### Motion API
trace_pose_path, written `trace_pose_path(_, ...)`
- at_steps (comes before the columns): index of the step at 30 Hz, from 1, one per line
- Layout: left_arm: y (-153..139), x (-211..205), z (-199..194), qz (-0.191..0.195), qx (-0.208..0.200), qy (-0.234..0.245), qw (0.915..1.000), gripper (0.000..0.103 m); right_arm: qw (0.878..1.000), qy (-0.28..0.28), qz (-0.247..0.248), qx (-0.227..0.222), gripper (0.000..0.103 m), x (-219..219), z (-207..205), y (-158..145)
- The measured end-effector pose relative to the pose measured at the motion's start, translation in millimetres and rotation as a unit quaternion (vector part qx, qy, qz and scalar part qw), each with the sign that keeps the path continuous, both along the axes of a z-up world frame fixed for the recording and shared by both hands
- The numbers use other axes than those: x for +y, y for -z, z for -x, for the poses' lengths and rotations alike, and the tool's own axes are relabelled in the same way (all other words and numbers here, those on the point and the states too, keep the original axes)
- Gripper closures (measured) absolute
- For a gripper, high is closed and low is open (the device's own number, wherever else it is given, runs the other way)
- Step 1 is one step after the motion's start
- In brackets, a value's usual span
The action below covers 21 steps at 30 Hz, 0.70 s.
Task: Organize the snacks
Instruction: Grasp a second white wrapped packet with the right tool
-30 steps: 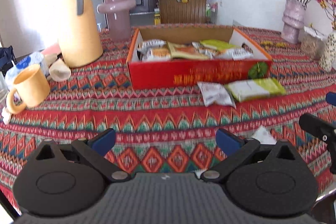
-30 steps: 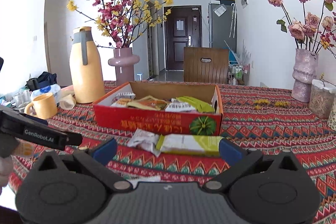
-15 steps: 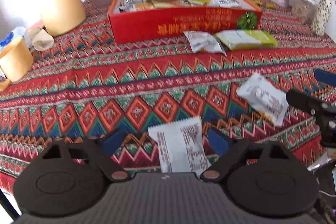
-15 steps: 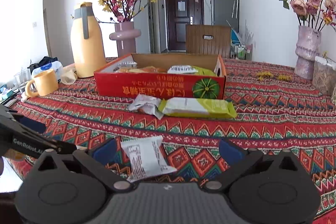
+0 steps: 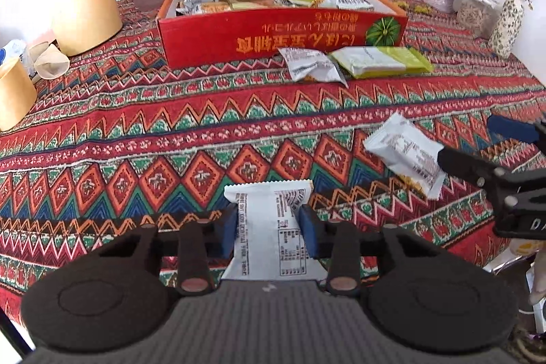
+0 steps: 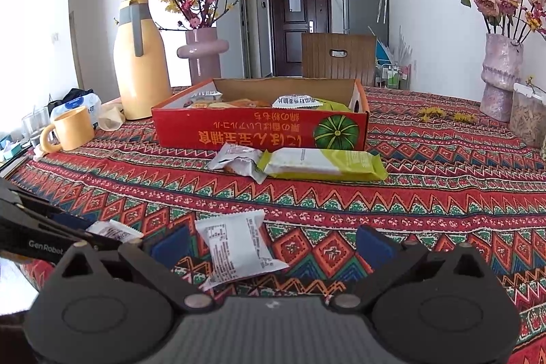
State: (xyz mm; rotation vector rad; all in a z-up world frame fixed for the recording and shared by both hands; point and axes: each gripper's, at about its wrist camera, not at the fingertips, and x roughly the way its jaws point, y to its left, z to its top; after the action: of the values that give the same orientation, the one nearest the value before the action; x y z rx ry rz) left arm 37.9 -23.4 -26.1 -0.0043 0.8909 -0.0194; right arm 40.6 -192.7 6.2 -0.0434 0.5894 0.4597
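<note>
My left jaws (image 5: pixel 269 227) have now closed on a packet (image 5: pixel 273 227); right jaws (image 6: pixel 273 243) stay wide around another packet (image 6: pixel 235 248), nearer than the box (image 6: pixel 259 128).

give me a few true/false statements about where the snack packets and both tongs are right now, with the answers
1. The left tongs are shut on a white packet. True.
2. The right tongs have clamped their packet. False: they are open, with the second white packet lying on the tablecloth between the pads, nearer one side.
3. The red box holds no snacks. False: several packets lie inside it.
4. A green packet and a silver packet lie on the cloth in front of the box. True.
5. The yellow mug stands inside the box. False: it stands on the cloth, off to the side near the yellow jug.
</note>
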Motion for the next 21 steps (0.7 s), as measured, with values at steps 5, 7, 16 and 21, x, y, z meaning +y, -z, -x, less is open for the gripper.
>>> trace_pose_path(5, -10, 3, -1, -0.004, -0.02, -0.007, 0.9998, 0.064, 1.0, -0.01, 0.01, 0.008, 0.0, 7, -7, 3)
trace_pose_path(7, -12, 4, -1, -0.006, -0.026, -0.008, 0.9996, 0.064, 1.0, -0.015, 0.014, 0.017, 0.0, 12, -13, 7)
trace_pose_path(16, -17, 5, -5, -0.011, -0.046, -0.015, 0.9988, 0.064, 0.998, -0.025, 0.031, 0.039, 0.013, 30, -31, 25)
trace_pose_path(21, -18, 5, -9, -0.012, -0.05, -0.015, 0.9986, 0.064, 0.998, -0.04, 0.03, 0.043, 0.049, 36, -34, 27)
